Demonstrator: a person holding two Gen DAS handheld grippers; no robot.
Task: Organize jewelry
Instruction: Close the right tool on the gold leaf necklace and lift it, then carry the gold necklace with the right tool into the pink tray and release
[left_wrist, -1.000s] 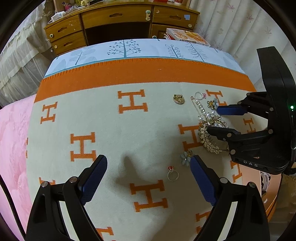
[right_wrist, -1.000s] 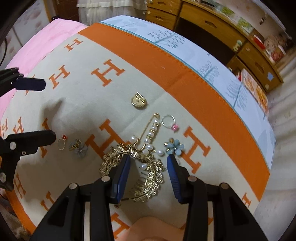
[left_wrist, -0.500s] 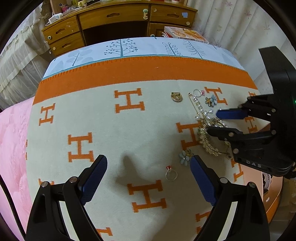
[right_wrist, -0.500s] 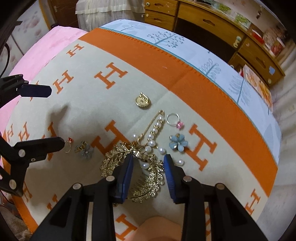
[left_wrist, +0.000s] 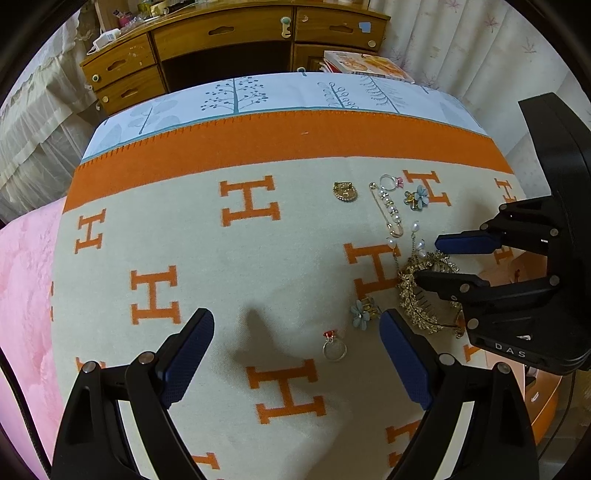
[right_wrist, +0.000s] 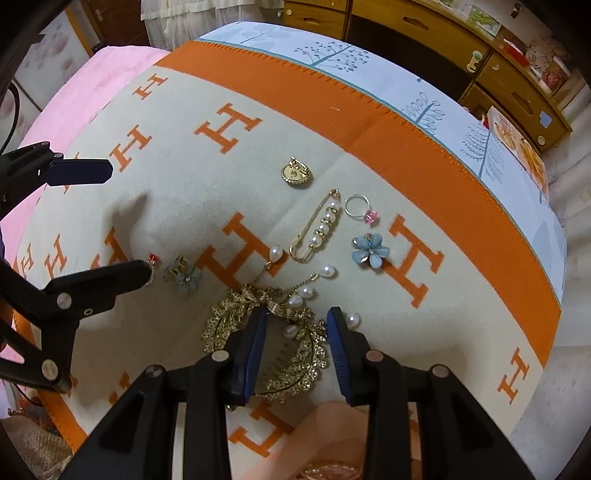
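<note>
Near the right edge of the H-print blanket (left_wrist: 258, 258), the right gripper (right_wrist: 297, 332) sat low over the gold hair comb (right_wrist: 295, 354), fingers partly closed and straddling its pearl-and-leaf crown; pads looked just beside the metal, and firm contact could not be confirmed. Comb lay flat, teeth pointing toward the near edge, pearl drops trailing toward the far side.

The left gripper (left_wrist: 295, 354) hovered wide open and empty above the blanket, with the red-stone ring (left_wrist: 334, 347) and a blue flower piece (left_wrist: 362, 314) lying between and just ahead of its fingers.

Other pieces lay farther out: pearl safety pin (right_wrist: 319, 227), pink-stone ring (right_wrist: 362, 208), second blue flower (right_wrist: 370, 251), round gold brooch (right_wrist: 296, 173). A peach-coloured thing (right_wrist: 332, 443) showed at the near edge under the right gripper, possibly the tray or box; unclear.

Step in hand looked like grasping the comb. To do it well:
- pinch across the solid band, not the thin teeth or loose pearl chains
- close slowly; filigree could slip or bend
- lift straight up so the dangling pearls clear the safety pin nearby and don't snag the blanket
- keep the left gripper away until the comb is clear

Risk: soft blanket gives under pressure, so pads could close on fabric along with the comb.
</note>
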